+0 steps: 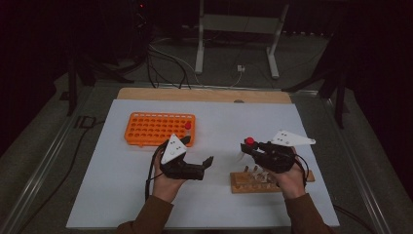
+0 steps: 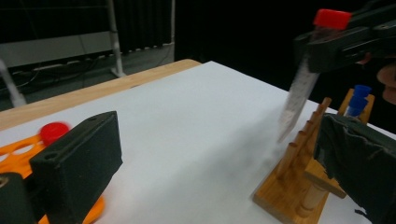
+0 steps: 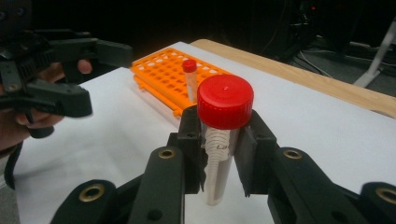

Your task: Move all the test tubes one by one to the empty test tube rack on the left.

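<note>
White sheet (image 1: 214, 122) covers the table. At centre right, the right gripper (image 1: 249, 146) clamps a red-capped tube (image 3: 219, 140) just under its cap, long axis near upright, cap up, above a wooden rack (image 1: 243, 185). Left gripper (image 1: 207, 163), lower centre, gapes empty. Orange rack (image 1: 146, 129) upper left.

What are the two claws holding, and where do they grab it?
The right gripper holds a red-capped tube, pinched just under its cap. The left gripper is open and holds nothing.
</note>
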`<control>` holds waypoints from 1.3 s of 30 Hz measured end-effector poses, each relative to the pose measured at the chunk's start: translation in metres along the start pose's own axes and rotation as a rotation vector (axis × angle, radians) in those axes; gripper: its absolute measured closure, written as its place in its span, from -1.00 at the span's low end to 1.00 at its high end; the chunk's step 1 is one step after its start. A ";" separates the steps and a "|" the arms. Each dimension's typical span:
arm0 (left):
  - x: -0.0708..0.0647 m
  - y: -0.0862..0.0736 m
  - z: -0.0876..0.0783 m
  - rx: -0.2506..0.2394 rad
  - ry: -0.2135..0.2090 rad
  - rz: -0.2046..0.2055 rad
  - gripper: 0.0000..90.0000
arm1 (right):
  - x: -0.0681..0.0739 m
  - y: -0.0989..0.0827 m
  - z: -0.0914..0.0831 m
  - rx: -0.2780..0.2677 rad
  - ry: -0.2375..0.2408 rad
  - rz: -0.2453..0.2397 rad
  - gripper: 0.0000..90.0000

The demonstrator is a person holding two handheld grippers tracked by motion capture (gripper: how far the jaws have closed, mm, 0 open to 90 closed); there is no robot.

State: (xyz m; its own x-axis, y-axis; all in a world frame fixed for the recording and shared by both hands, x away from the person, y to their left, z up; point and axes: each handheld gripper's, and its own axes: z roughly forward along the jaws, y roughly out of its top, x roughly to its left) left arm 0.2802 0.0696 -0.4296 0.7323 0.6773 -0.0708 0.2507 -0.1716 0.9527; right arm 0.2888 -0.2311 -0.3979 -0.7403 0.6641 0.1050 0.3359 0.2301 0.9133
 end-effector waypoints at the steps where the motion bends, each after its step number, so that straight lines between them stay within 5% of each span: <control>1: -0.002 0.001 0.002 -0.001 -0.006 0.004 -0.94 | 0.002 0.000 0.002 0.003 0.002 -0.001 0.63; 19: -0.032 0.005 0.033 0.072 -0.100 0.048 -0.63 | 0.025 0.005 0.027 0.033 0.062 -0.023 0.63; 21: -0.034 0.004 0.035 0.082 -0.088 0.060 -0.54 | 0.026 0.005 0.029 0.033 0.067 -0.025 0.63; 24: -0.035 0.003 0.037 0.085 -0.105 0.060 -0.09 | 0.029 0.005 0.032 0.037 0.075 -0.028 0.63; 28: -0.036 0.002 0.038 0.086 -0.130 0.065 0.26 | 0.031 0.005 0.033 0.038 0.082 -0.029 0.63; 39: -0.034 0.000 0.038 0.094 -0.151 0.072 0.65 | 0.031 0.003 0.033 0.041 0.093 -0.020 0.63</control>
State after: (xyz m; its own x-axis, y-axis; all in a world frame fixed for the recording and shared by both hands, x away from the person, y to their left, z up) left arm 0.2791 0.0190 -0.4385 0.8352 0.5472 -0.0539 0.2474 -0.2864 0.9256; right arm 0.2866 -0.1863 -0.4047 -0.7972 0.5907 0.1248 0.3429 0.2727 0.8989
